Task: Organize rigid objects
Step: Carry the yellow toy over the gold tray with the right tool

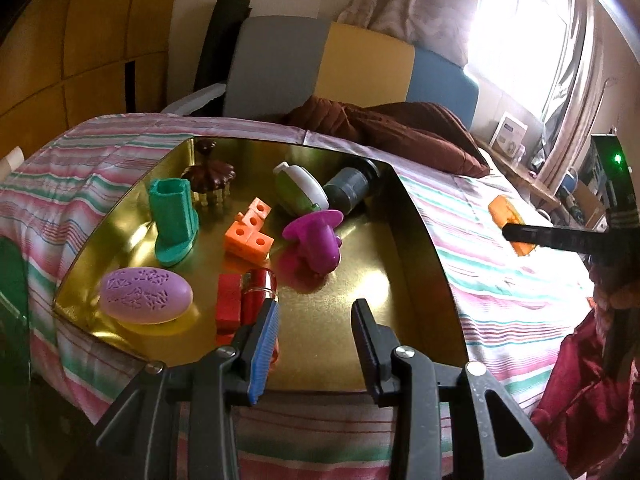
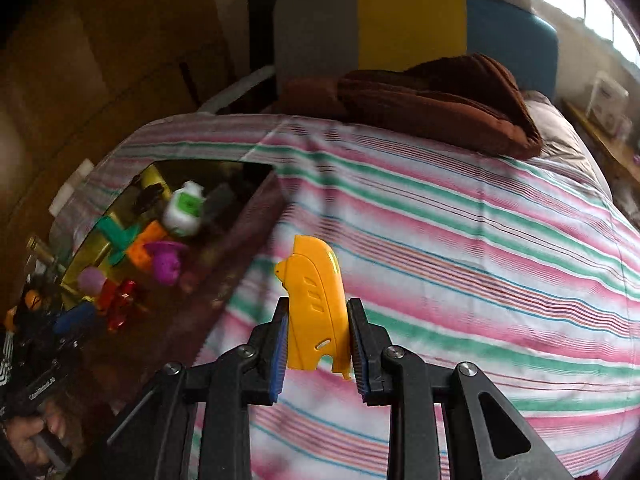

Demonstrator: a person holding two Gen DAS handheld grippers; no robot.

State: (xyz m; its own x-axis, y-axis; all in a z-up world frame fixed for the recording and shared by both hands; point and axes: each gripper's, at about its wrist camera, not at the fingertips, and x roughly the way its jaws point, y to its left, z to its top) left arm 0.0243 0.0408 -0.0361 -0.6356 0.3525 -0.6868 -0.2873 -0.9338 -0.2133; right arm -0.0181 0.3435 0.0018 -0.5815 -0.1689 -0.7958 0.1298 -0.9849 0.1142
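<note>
striped bedspread [image 2: 460, 240]; bright window [image 1: 520, 20]

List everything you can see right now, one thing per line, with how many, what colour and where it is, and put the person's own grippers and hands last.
tray: 1, gold, on the striped bedspread
egg-shaped case: 1, lilac, tray's near left corner
boot-shaped holder: 1, teal, upright, left in tray
holed cubes: 1 cluster, orange, tray centre
mushroom-shaped toy: 1, magenta, on its side, tray centre
block: 1, red, front of tray
shiny cylinder: 1, red, beside the block
bottle: 1, white and green, back of tray
cylinder: 1, grey, back right of tray
fluted piece: 1, dark brown, back left
pillow: 1, brown, head of bed
plastic shell: 1, yellow, between right gripper's pads
left gripper: open, over tray
right gripper: shut on shell
hand: 1, lower left, right wrist view
</note>
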